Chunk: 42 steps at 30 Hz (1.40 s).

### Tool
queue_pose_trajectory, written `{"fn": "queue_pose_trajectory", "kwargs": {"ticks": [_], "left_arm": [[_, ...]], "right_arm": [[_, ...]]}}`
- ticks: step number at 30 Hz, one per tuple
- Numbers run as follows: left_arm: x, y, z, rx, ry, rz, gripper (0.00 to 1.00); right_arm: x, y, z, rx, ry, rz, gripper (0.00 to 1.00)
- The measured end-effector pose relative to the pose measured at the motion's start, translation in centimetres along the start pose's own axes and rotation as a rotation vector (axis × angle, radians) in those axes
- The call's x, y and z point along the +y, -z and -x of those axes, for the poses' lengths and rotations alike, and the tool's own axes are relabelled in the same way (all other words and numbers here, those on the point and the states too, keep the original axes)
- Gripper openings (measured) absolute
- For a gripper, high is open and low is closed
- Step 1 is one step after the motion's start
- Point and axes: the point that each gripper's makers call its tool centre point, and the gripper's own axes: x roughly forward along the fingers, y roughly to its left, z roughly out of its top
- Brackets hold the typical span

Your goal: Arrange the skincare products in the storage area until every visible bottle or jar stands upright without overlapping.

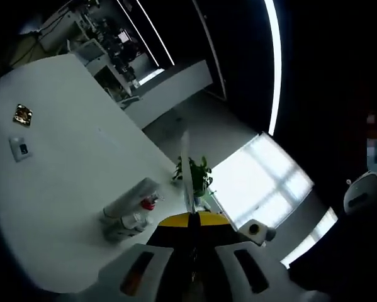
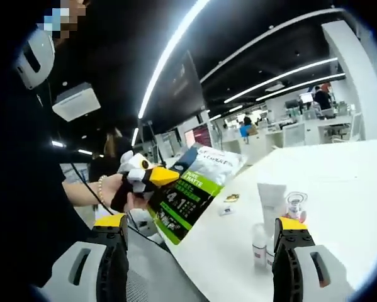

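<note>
a glossy printed pouch (image 2: 194, 189), a matt white table (image 2: 345, 189), a clear plastic bottle (image 2: 294, 204).

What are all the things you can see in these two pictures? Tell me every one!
table: one, white, under the products
white tube: one, standing on the table
small clear bottles: at least two, by the tube
pouch: one, flat, green, black and silver, held in the left gripper
small tags: two, on the table away from the products
potted plant: one, green, beyond the table edge
ceiling lights: several long white strips
people: a few, far back at desks
left gripper: yellow-tipped, shut on the pouch
right gripper: yellow-tipped, jaws wide apart, nothing between them
hand: one, with a bead bracelet, holding the left gripper
</note>
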Motion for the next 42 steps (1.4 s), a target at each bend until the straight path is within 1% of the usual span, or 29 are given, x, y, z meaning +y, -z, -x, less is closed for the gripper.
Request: {"fn": "queue_pose_trajectory", "kwargs": {"ticks": [4, 7, 12, 13, 15, 18, 19, 20, 21, 23, 24, 25, 26, 28, 30, 33, 34, 35, 37, 40, 42], "left_arm": [[1.5, 0.0, 0.1, 0.001, -0.026, 0.019, 0.0], [3.2, -0.1, 0.2, 0.0, -0.055, 0.037, 0.0], [5.6, -0.3, 0.3, -0.007, -0.099, 0.064, 0.0], [6.1, -0.2, 0.3, -0.004, -0.108, 0.073, 0.0], [7.1, -0.1, 0.2, 0.005, -0.128, 0.078, 0.0], [9.3, 0.8, -0.3, 0.041, -0.172, 0.085, 0.0], [10.2, 1.0, -0.7, 0.047, -0.182, 0.088, 0.0], [10.7, 1.2, -0.9, 0.051, -0.187, 0.09, 0.0], [11.9, 1.3, -1.1, 0.056, -0.202, 0.101, 0.0], [13.3, 1.8, -1.5, 0.064, -0.221, 0.114, 0.0], [14.4, 2.2, -1.7, 0.076, -0.246, 0.118, 0.0], [14.8, 2.3, -1.8, 0.081, -0.252, 0.118, 0.0], [15.9, 2.7, -1.9, 0.103, -0.271, 0.117, 0.0], [17.2, 3.3, -2.3, 0.123, -0.29, 0.112, 0.0], [18.5, 3.5, -2.5, 0.13, -0.308, 0.123, 0.0], [19.3, 4.2, -3.0, 0.135, -0.337, 0.132, 0.0], [19.7, 4.4, -3.0, 0.143, -0.351, 0.127, 0.0], [20.6, 4.7, -2.9, 0.159, -0.374, 0.122, 0.0], [21.4, 5.2, -3.0, 0.179, -0.394, 0.122, 0.0], [21.5, 5.5, -3.3, 0.179, -0.393, 0.134, 0.0], [21.6, 5.6, -3.6, 0.182, -0.406, 0.121, 0.0]], "right_arm": [[-1.2, 0.9, 0.4, 0.011, 0.03, -0.02, 0.99], [-2.0, 1.6, 1.0, 0.024, 0.059, -0.022, 0.99], [-3.3, 3.3, 2.0, 0.069, 0.107, -0.013, 0.99], [-3.4, 3.4, 2.0, 0.072, 0.11, -0.012, 0.99], [-3.8, 4.2, 2.5, 0.096, 0.127, -0.006, 0.99], [-4.2, 4.7, 2.8, 0.106, 0.147, -0.009, 0.99], [-4.4, 4.7, 2.8, 0.106, 0.155, -0.011, 0.99], [-4.5, 4.4, 2.8, 0.093, 0.163, -0.008, 0.99], [-4.6, 4.3, 2.8, 0.089, 0.166, -0.004, 0.99], [-4.8, 4.4, 2.8, 0.102, 0.173, 0.008, 0.99], [-5.0, 4.7, 2.8, 0.116, 0.176, 0.014, 0.99], [-5.0, 4.7, 2.9, 0.118, 0.178, 0.014, 0.99], [-5.1, 4.8, 2.9, 0.127, 0.182, 0.018, 0.99], [-5.2, 4.6, 3.1, 0.129, 0.188, 0.023, 0.99], [-5.5, 4.6, 3.6, 0.132, 0.202, 0.022, 0.99], [-5.9, 4.8, 4.1, 0.139, 0.221, 0.011, 0.97], [-5.9, 4.8, 4.1, 0.139, 0.226, 0.012, 0.97], [-5.9, 4.8, 4.2, 0.142, 0.231, 0.01, 0.98], [-6.0, 5.0, 4.2, 0.145, 0.239, 0.006, 0.98], [-6.1, 5.1, 4.2, 0.147, 0.246, 0.009, 0.98], [-6.2, 5.2, 4.1, 0.153, 0.248, 0.013, 0.98]]}}
